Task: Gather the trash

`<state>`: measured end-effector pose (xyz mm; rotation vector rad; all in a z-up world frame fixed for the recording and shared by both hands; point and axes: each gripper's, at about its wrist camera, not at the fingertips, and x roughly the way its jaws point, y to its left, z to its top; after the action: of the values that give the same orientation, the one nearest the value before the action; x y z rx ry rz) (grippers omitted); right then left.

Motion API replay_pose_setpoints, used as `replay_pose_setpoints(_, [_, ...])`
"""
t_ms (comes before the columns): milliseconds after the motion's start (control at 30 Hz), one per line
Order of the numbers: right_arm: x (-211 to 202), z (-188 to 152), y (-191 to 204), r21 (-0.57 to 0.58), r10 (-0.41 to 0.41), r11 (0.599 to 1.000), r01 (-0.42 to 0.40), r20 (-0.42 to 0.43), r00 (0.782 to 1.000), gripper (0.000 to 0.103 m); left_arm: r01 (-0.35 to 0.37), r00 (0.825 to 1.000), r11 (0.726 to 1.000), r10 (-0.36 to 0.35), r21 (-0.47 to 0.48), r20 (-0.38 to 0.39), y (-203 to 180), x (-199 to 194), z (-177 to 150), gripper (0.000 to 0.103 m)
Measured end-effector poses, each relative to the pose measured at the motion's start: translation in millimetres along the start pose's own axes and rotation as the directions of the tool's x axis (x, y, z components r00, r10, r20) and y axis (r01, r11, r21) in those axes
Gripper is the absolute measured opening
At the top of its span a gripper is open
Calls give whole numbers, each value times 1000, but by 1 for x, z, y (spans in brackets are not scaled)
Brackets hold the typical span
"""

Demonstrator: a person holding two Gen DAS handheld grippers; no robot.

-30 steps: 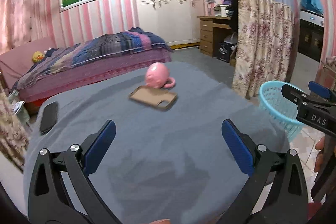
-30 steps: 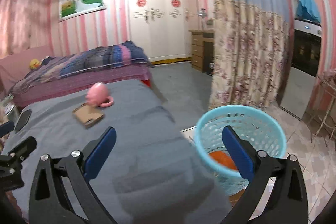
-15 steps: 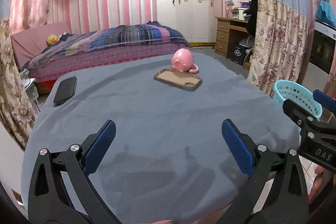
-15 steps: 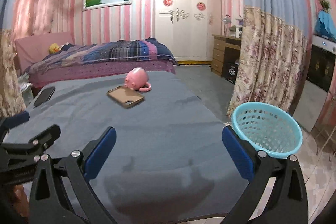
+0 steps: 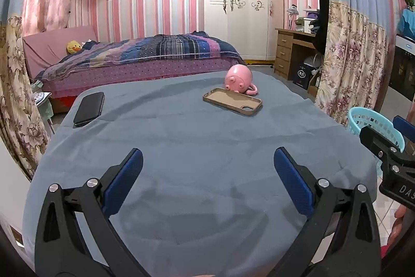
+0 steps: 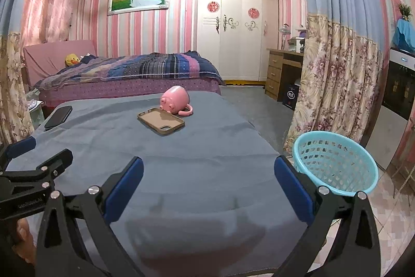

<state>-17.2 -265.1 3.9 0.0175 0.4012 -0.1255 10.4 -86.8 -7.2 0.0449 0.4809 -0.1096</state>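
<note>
**Grippers spread and empty over grey table**

Left gripper: fingers spread wide, nothing between the blue pads, poised above the near edge of the grey-clothed table. Right gripper: likewise released and empty, hovering over the table's near right corner, its tip also visible at the right border of the left wrist view.

Turquoise basket: on the tiled floor just off the table's right edge, near the right gripper's right finger; contents not discernible from this angle.

On the table: tan phone case lying flat toward the far right, touching or nearly touching the pink pig-shaped mug behind it; black phone flat by the far left edge, well apart from both.

Beyond the table: bed with striped quilt.
</note>
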Motion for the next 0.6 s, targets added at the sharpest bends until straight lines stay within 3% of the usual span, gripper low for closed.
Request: replay_pose_setpoints(600, [6, -3, 4, 0, 18, 1000, -18, -12, 1000, 98, -10, 1000, 1000, 10, -1, 17, 1, -3, 0, 98])
